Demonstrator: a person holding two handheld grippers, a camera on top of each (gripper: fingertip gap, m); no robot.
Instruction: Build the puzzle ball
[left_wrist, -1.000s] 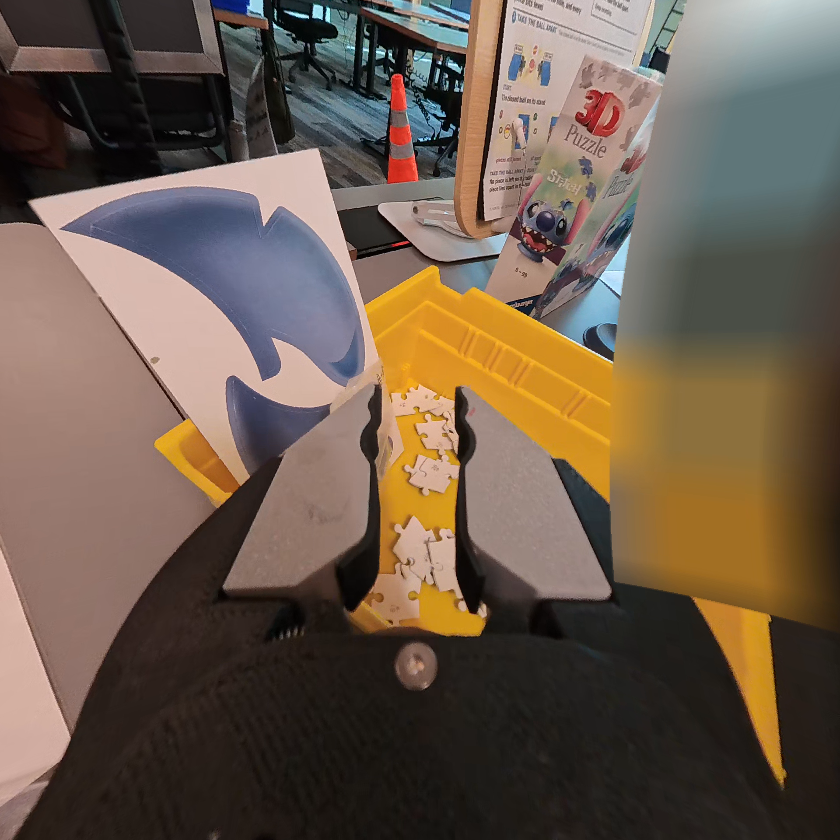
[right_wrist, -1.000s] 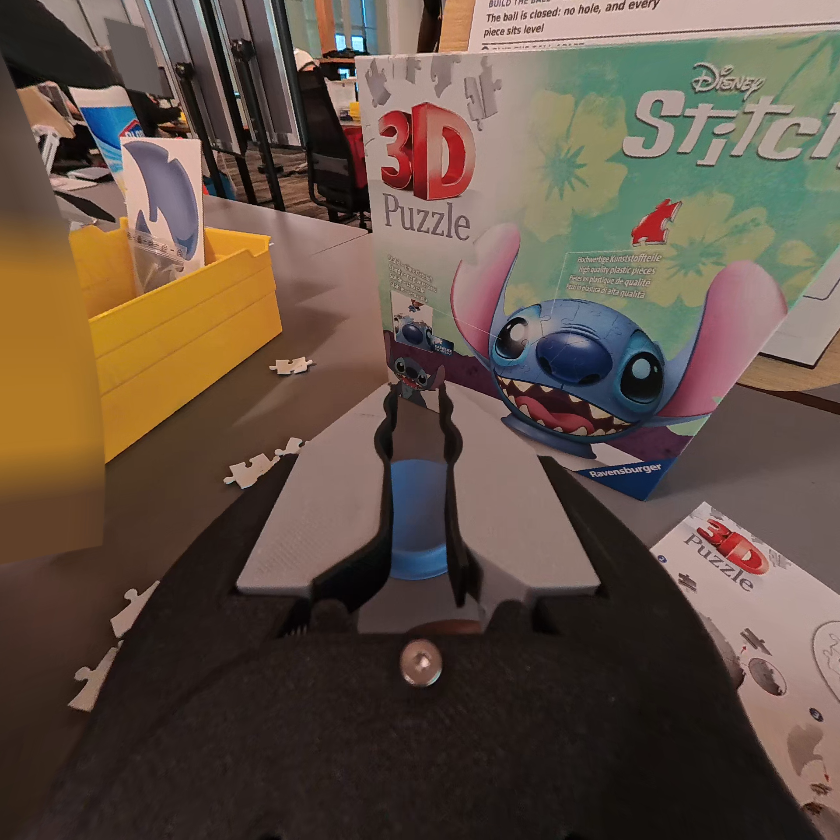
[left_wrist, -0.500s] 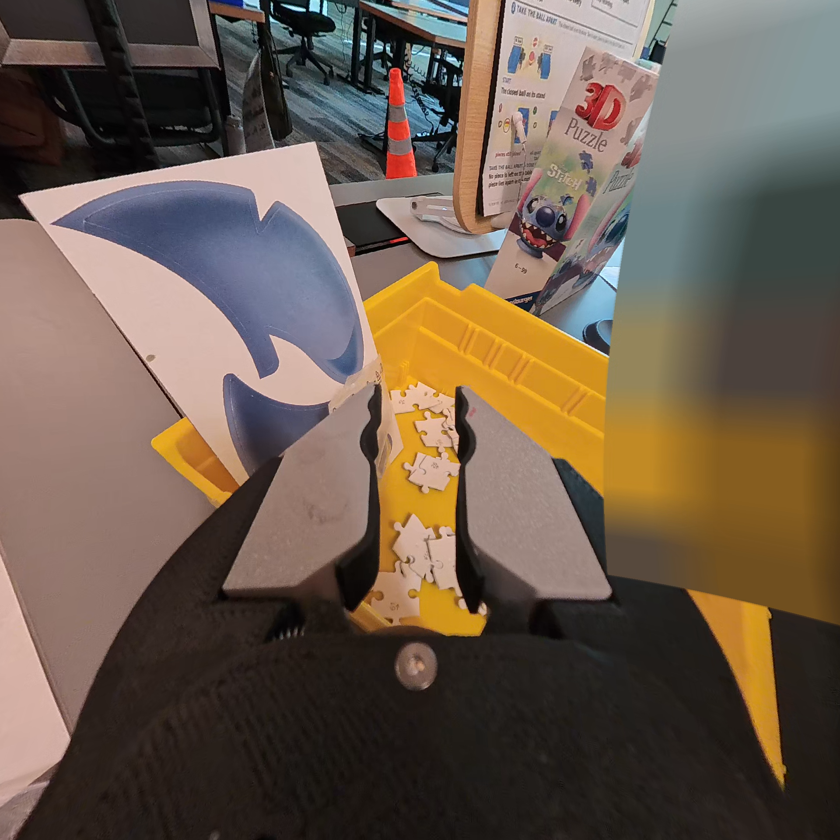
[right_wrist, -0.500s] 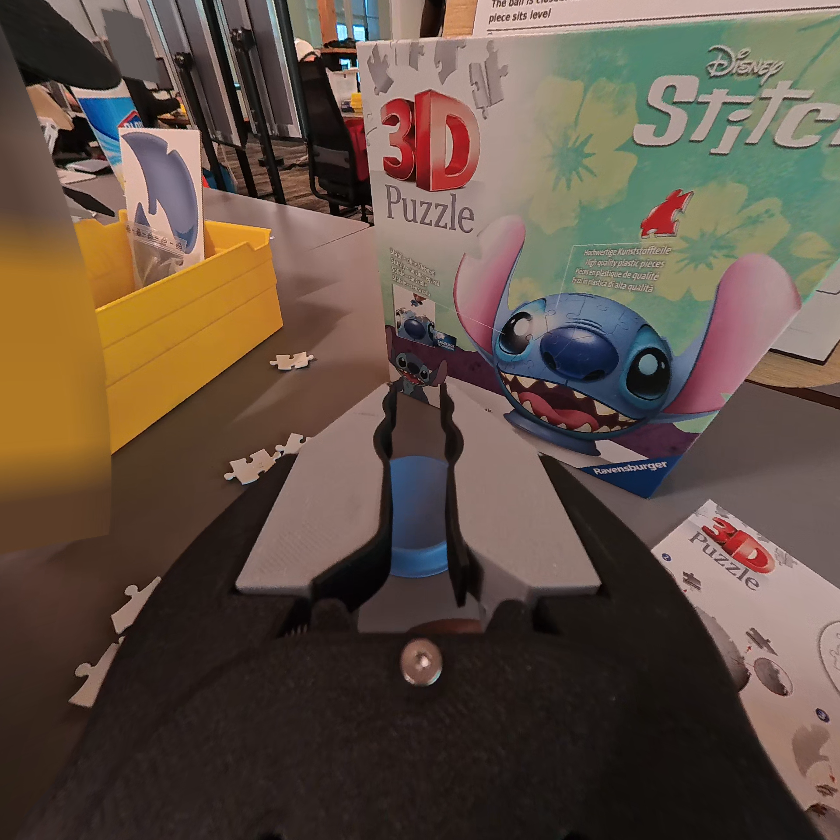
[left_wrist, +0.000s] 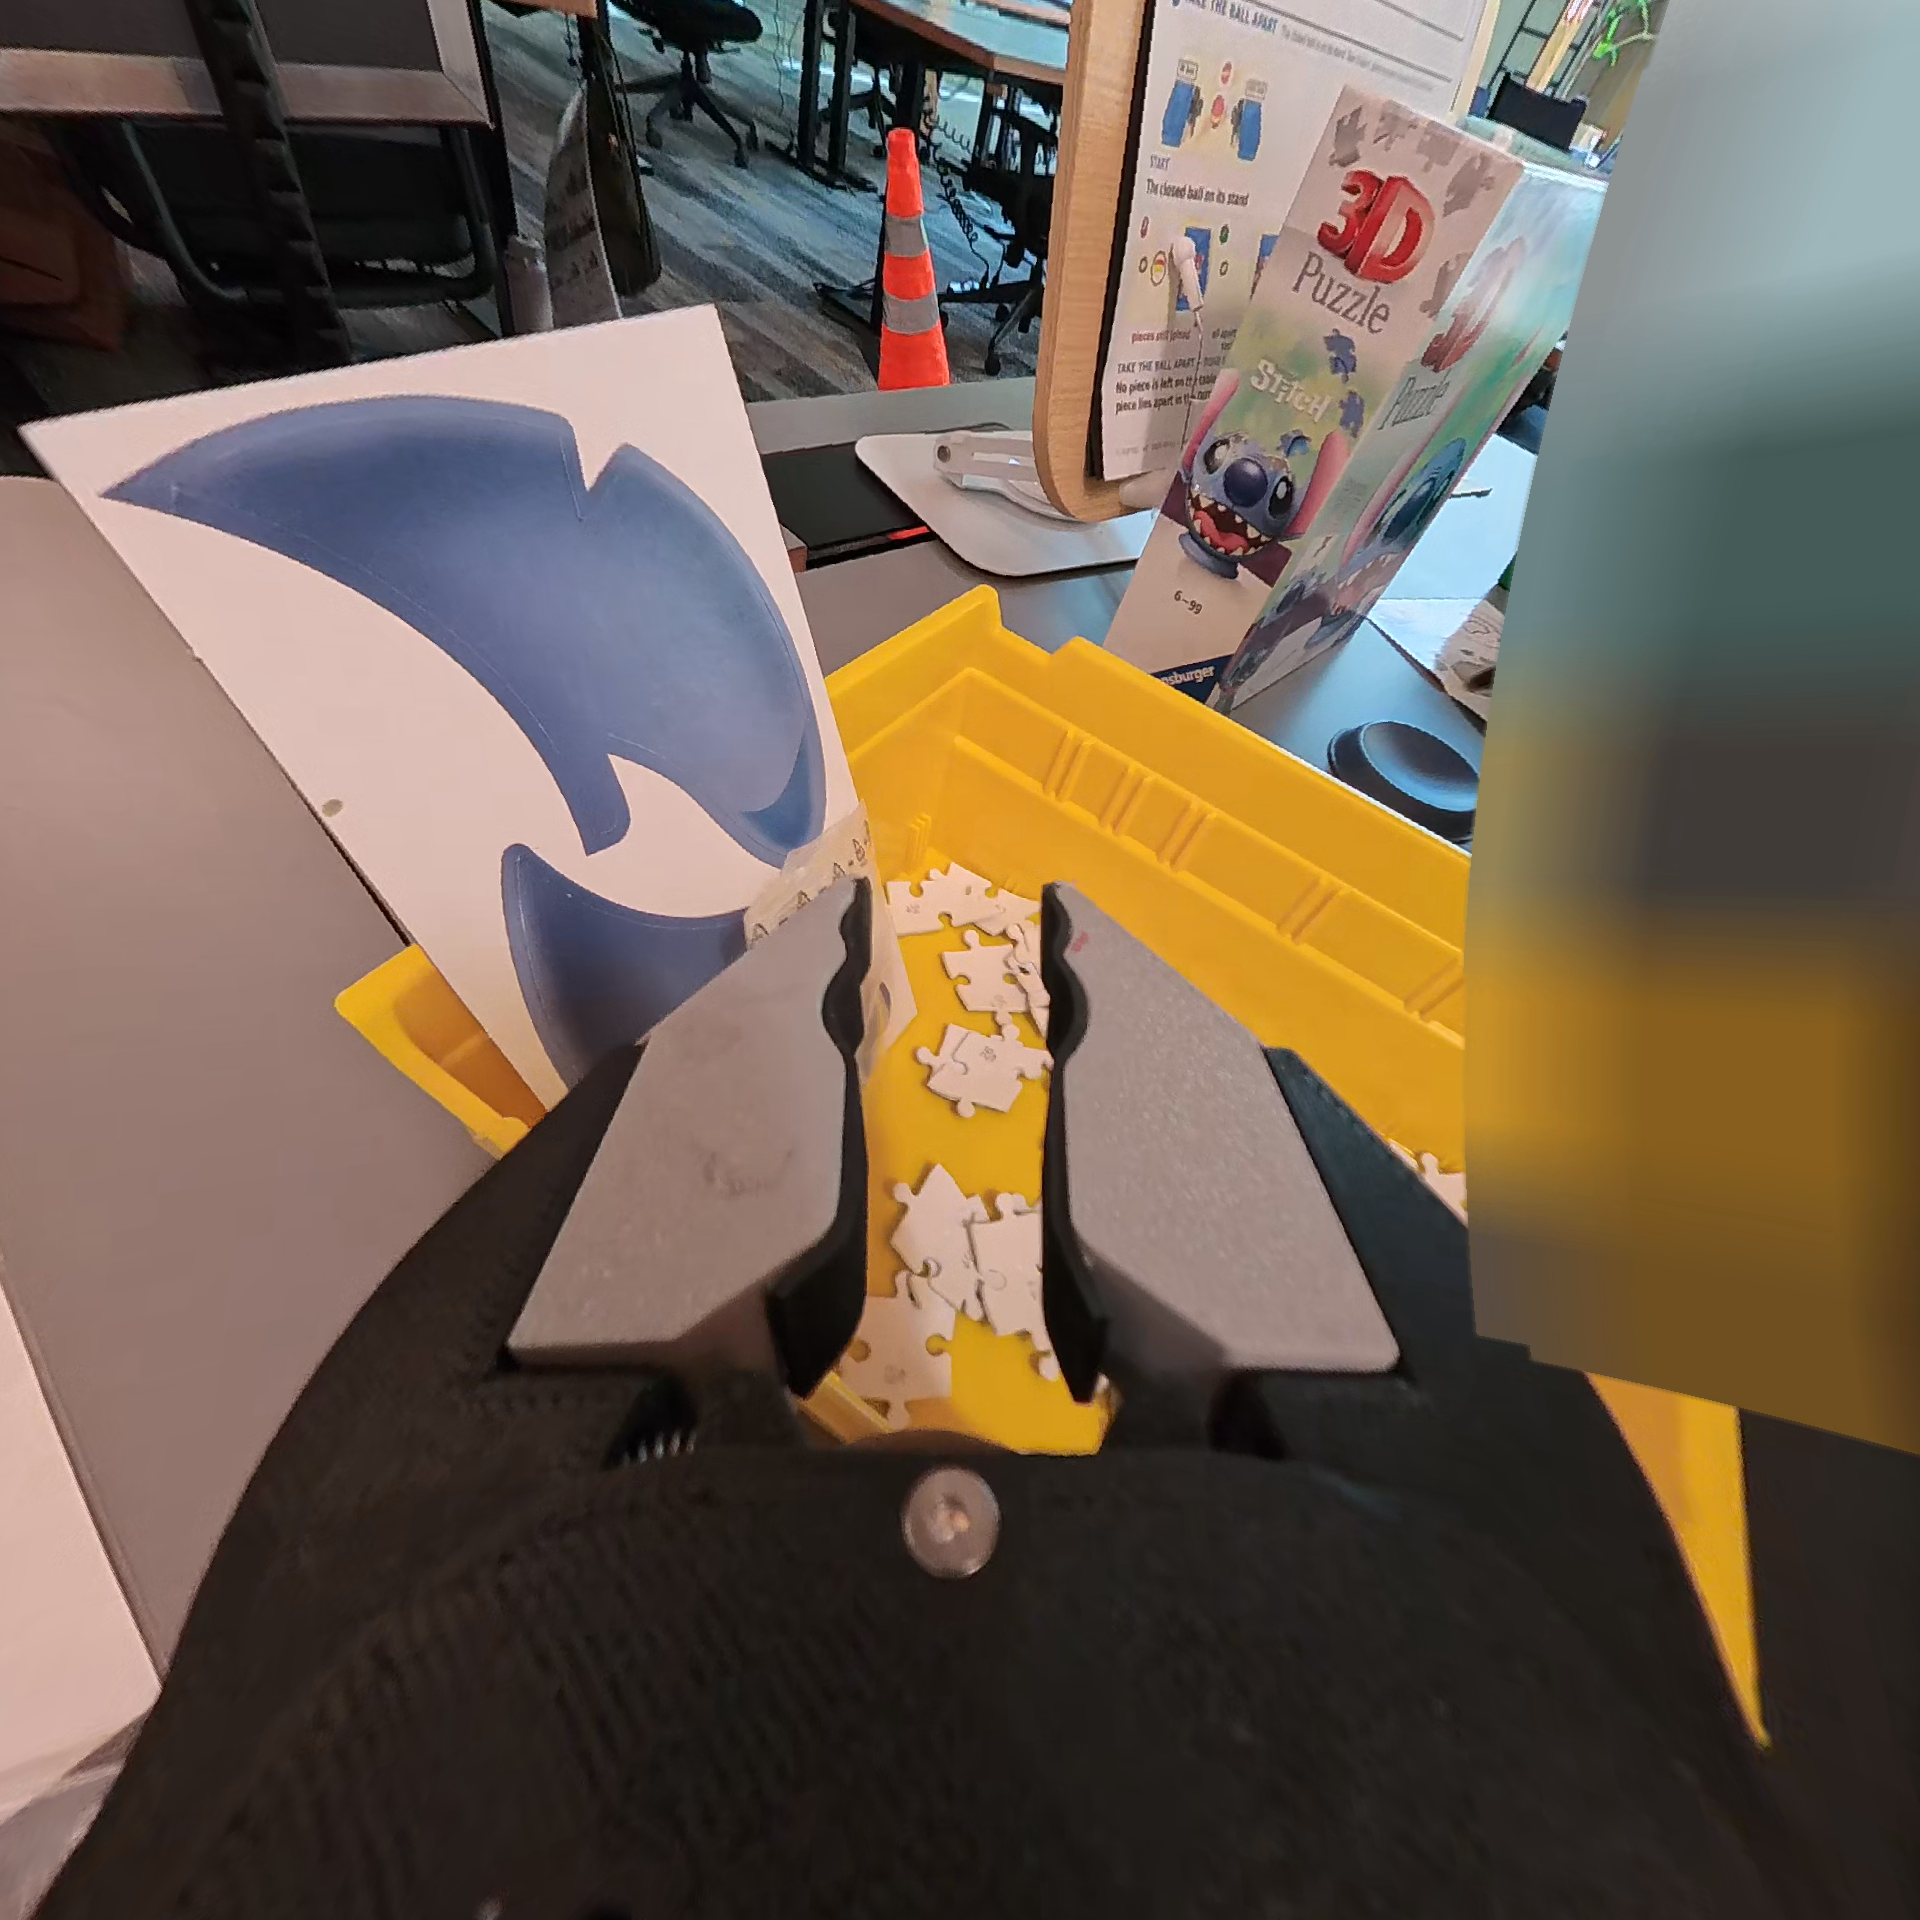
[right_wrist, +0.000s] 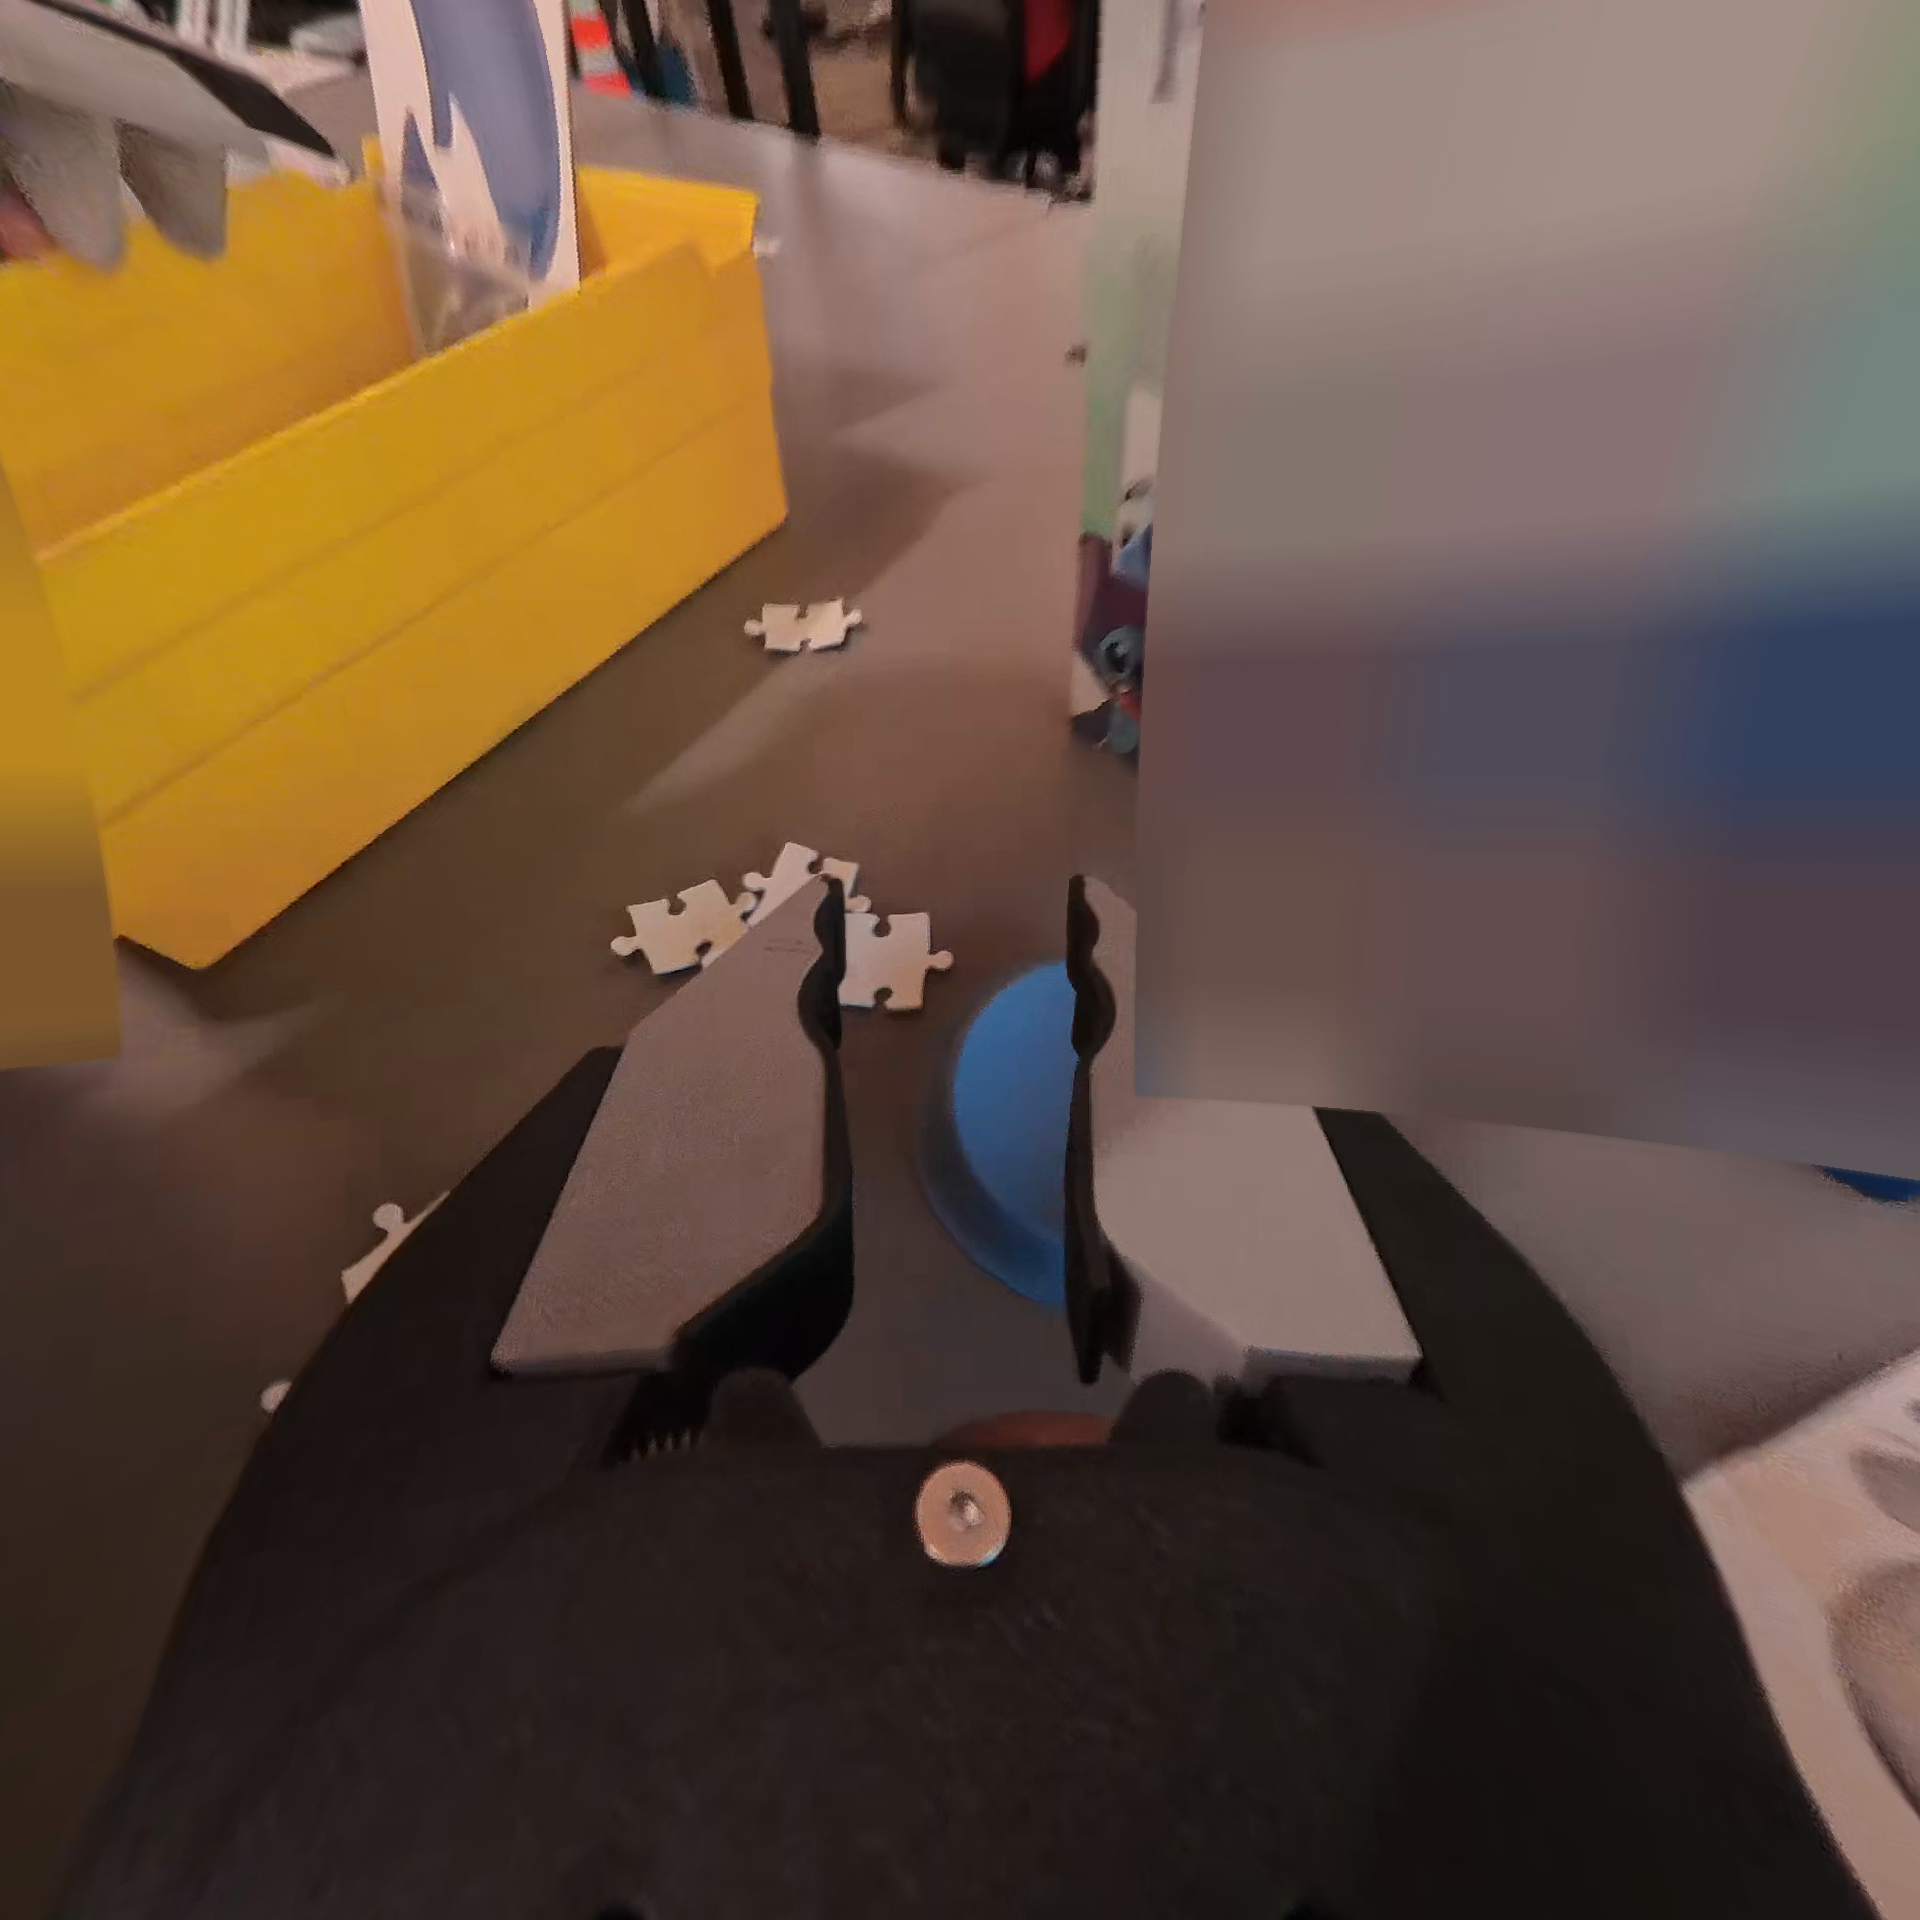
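My left gripper (left_wrist: 951, 914) is open and empty, held above the yellow bin (left_wrist: 1174, 821). Several white puzzle pieces (left_wrist: 982, 1060) lie face down on the bin's floor between and beyond the fingers. My right gripper (right_wrist: 951, 904) is open and empty, low over the grey table. A blue ring stand (right_wrist: 1013, 1122) sits on the table just inside its right finger, partly hidden by it. Loose white pieces (right_wrist: 681, 925) lie by the left fingertip, and one more piece (right_wrist: 805, 627) lies farther off.
A white card with blue shapes (left_wrist: 468, 675) leans in the bin's left end and also shows in the right wrist view (right_wrist: 488, 135). The puzzle box (left_wrist: 1340, 416) stands behind the bin. A black disc (left_wrist: 1403, 764) lies beside it. The bin's side wall (right_wrist: 416, 582) stands left of my right gripper.
My right gripper has opened wider and swung left and down toward the table, so the blue ring now sits by its right finger. My left gripper has barely moved.
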